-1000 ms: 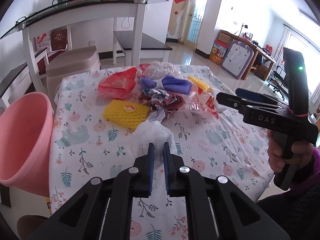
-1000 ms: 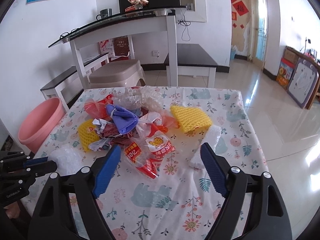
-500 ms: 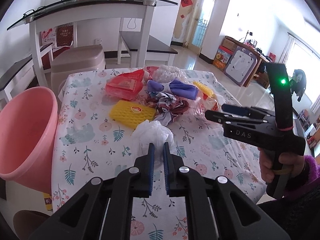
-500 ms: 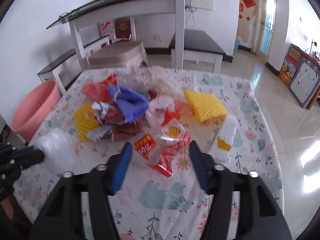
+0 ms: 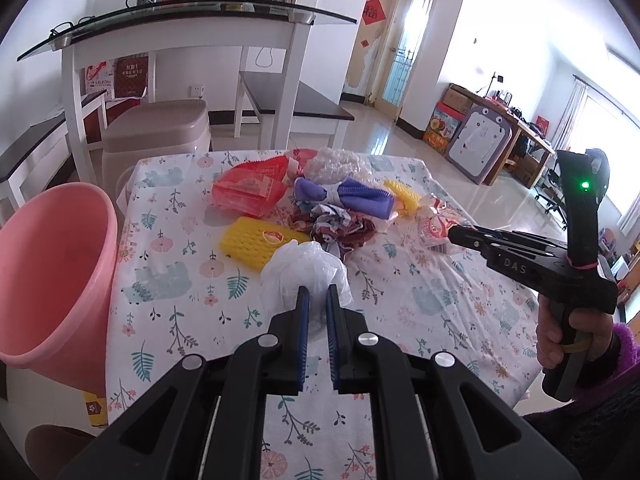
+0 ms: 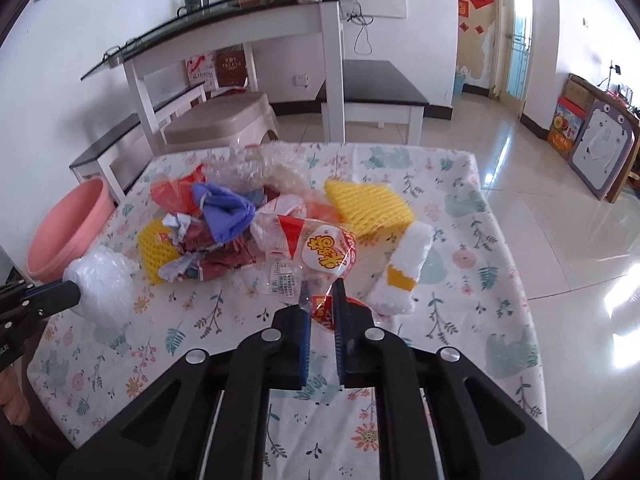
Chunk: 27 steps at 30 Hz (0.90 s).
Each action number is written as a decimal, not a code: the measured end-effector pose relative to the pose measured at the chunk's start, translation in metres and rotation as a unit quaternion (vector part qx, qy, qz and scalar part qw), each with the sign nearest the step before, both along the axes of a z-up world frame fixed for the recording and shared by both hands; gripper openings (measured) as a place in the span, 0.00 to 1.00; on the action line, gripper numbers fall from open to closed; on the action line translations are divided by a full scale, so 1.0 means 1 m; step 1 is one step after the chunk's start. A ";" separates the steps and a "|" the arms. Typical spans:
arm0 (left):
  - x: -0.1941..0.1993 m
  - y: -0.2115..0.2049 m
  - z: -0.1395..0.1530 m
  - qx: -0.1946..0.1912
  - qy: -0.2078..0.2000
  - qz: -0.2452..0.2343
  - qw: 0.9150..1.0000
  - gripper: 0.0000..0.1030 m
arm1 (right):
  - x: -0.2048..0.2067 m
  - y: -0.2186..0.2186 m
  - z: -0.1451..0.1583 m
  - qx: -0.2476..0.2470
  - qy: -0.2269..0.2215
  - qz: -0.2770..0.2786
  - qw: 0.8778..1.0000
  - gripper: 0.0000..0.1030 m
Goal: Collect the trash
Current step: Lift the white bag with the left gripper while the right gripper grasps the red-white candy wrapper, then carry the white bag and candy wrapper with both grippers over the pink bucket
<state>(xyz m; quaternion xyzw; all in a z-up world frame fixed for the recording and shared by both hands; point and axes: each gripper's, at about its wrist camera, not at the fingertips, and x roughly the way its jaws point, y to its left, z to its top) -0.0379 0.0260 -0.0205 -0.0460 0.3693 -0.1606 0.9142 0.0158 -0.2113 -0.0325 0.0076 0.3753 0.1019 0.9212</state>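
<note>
Crumpled white plastic bag (image 5: 304, 270) sits pinched between the nearly closed blue pads of the left claw (image 5: 316, 304), lifted just above the floral counter (image 5: 440, 300). The right claw (image 6: 322, 300), equally narrowed, grips the edge of a clear snack wrapper (image 6: 320, 252) printed with yellow Chinese characters on red and a small white label too fine to read. Behind lie a yellow foam net (image 5: 256, 240) with a red sticker, a purple cloth (image 5: 352, 196) and a red bag (image 5: 248, 190). "DAS" is stamped on the right claw's side in the left view. A pink bucket (image 5: 52, 280) stands beside the counter's left edge.
</note>
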 end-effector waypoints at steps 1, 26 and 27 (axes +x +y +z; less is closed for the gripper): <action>-0.001 0.001 0.001 -0.001 -0.002 0.001 1.000 0.07 | -0.002 0.000 0.006 0.004 -0.009 0.000 1.000 0.10; 0.001 0.148 0.019 -0.003 -0.026 0.286 0.958 0.07 | 0.028 0.190 0.067 0.048 -0.065 0.233 0.969 0.10; 0.002 0.156 0.016 0.000 -0.022 0.298 0.954 0.07 | 0.030 0.199 0.066 0.050 -0.061 0.240 0.967 0.10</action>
